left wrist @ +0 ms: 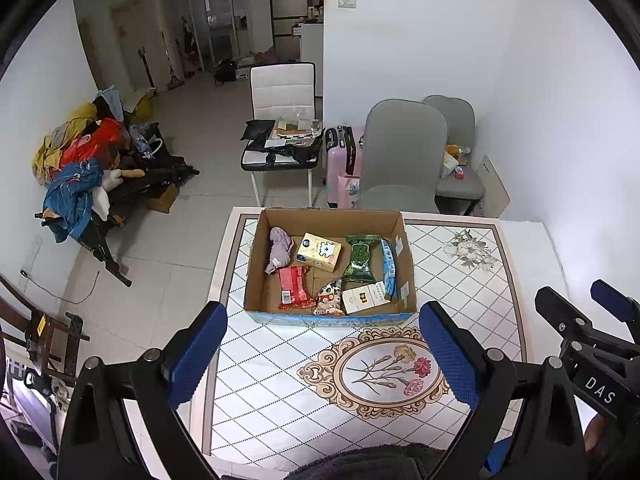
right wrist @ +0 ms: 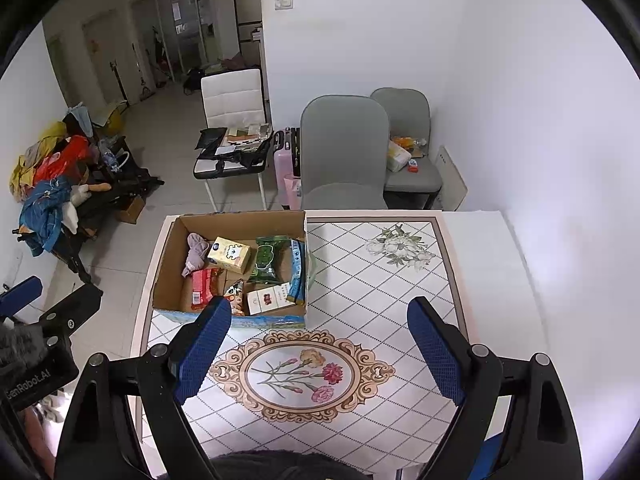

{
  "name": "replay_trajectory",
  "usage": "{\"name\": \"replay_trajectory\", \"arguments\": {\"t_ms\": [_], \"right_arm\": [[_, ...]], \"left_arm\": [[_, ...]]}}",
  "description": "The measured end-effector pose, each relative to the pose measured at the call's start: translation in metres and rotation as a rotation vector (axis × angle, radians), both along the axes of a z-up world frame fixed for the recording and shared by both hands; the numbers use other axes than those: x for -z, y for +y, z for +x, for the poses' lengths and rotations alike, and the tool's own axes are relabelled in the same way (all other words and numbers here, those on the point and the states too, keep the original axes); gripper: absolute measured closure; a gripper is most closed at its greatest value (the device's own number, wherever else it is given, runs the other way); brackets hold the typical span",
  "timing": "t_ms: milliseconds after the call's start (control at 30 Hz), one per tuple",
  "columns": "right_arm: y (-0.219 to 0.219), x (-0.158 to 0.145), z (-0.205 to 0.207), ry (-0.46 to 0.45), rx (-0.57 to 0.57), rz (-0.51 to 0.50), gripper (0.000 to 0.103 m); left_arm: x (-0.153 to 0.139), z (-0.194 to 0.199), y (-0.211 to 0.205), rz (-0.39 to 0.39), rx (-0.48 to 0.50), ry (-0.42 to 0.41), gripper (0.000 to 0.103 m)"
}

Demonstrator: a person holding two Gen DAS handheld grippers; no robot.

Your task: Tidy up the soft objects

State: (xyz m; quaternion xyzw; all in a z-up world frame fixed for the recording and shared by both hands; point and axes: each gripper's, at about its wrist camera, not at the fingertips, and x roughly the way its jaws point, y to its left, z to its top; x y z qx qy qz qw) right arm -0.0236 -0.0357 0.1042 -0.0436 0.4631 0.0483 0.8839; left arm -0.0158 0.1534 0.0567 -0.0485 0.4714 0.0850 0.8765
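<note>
Both hand-held grippers, left (left wrist: 323, 354) and right (right wrist: 320, 350), gape wide, empty; cardboard box (left wrist: 256, 280) wall hides packet bottoms

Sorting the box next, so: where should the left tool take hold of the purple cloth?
Judging by its pose, grip the bunched upper end of the purple cloth from above: it lies crumpled in the cardboard box's far-left corner, walls blocking side approaches.

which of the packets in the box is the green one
The green packet lies at the back right of the cardboard box, between the yellow tissue pack and the blue packet against the right wall.
</note>
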Motion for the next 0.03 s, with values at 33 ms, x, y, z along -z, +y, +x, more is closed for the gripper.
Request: {"name": "replay_trajectory", "arguments": {"t_ms": [33], "right_arm": [[0.0014, 0.0002, -0.0002, -0.002, 0.0, -0.004, 0.011]], "left_arm": [[-0.0002, 0.0, 0.0016, 0.001, 0.002, 0.0, 0.005]]}}
